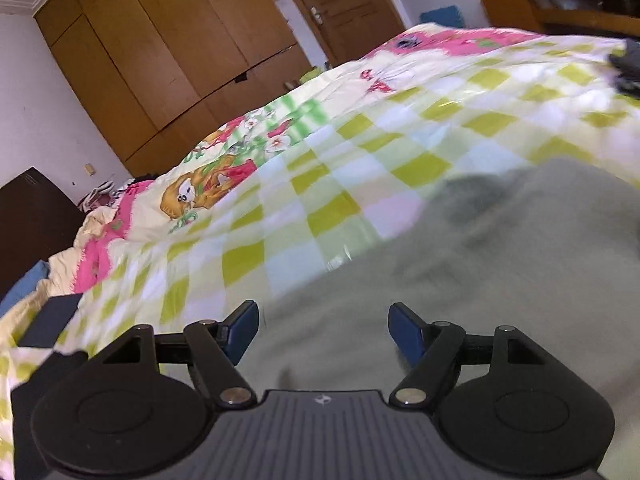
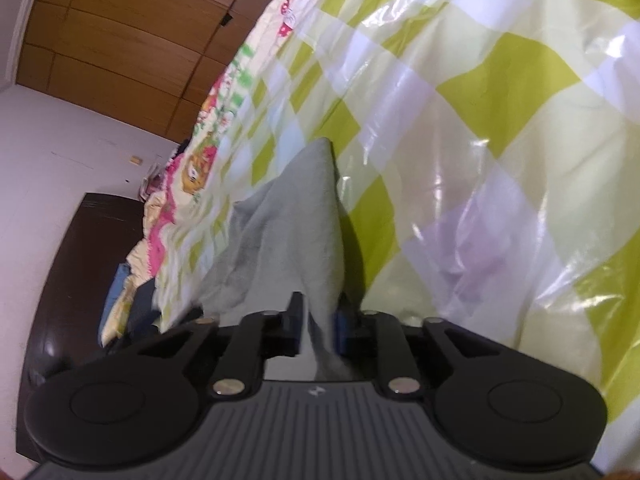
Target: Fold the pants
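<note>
Grey-green fleece is filling the lower right of my left wrist view: the pants point(image 1: 500, 264) are lying on the bed point(image 1: 360, 152), over its checked yellow-green and white quilt. My left gripper point(image 1: 324, 332) is hovering over the near edge of the cloth with its fingers point(image 1: 242, 330) spread wide, nothing pressed between them, though the fabric is blurred beneath.

Only this view is giving me the room: the wooden wardrobe point(image 1: 160, 60), a door point(image 1: 344, 8), a wooden shelf point(image 1: 560, 4) at the far right and some dark clothing point(image 1: 628, 64) on the bed's far edge.

The right wrist view is showing what the left cannot: my right gripper point(image 2: 318, 328) has a fold of the pants point(image 2: 288, 232) running up between its narrow-set fingers point(image 2: 295, 326). The cloth is rising in a peaked ridge over the glossy quilt point(image 2: 500, 120). Whether the pads are pinching or merely flanking it, I cannot tell.
</note>
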A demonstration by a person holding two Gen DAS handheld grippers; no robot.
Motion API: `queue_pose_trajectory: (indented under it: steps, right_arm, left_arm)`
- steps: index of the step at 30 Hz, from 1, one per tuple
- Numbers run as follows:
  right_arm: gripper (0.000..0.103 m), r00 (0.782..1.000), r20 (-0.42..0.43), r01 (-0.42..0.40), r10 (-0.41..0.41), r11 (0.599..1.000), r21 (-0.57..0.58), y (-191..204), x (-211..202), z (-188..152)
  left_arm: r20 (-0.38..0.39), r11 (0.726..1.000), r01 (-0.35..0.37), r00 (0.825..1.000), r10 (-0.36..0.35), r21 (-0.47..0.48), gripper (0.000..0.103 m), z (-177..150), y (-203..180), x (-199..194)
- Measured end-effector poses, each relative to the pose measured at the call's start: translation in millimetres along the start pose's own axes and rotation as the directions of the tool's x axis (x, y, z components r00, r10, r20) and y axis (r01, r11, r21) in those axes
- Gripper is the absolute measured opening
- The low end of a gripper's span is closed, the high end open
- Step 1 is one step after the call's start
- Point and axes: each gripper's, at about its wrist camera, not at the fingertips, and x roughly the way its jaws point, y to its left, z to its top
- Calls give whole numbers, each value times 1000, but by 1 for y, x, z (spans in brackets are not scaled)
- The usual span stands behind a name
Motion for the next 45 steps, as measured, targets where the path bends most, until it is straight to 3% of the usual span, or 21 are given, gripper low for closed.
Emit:
queue_pose_trajectory:
  steps: [3,7,14,18,22,28,35,38,41,45]
  right_arm:
    - [27,999,-11,30,-30,999,-42,9,3,0]
    - [9,997,0,79,-79,995,-65,25,-1,-2]
    - [7,995,45,91,-85,987,-134,68,-6,-1]
    - [7,993,39,114,-108,971,-211,100,0,-4]
    - [7,991,44,131,-123,944,-304,139,9,-13]
    - [7,989,-6,123,-148,841,-527,207,42,-47]
    - [7,972,-92,57,-217,594,-802,273,113,-116]
    - [8,952,-161,-4,-261,516,-857,283,141,-144]
    - [11,934,-201,-18,-294,524,-852,280,160,-153]
    - [9,930,-231,-7,-287,614,-790,269,169,-145]
  left_arm:
    - [5,999,9,1000,-9,45,85,-23,-13,-12]
    - [44,995,-20,999,15,102,84,-42,-29,-16]
    - [79,999,-13,997,10,30,85,-45,-13,-35]
    - [58,996,88,994,-89,26,85,-54,-9,-41]
    - [63,994,94,993,-97,55,85,-56,-11,-44]
    - [38,985,166,986,-165,-34,85,-60,14,-58]
    - [24,968,196,980,-195,-155,85,-76,47,-72]
    - [19,959,203,979,-203,-200,85,-81,57,-73]
    - [18,948,207,978,-209,-242,85,-86,67,-75]
    - [24,931,206,978,-209,-302,85,-89,79,-73]
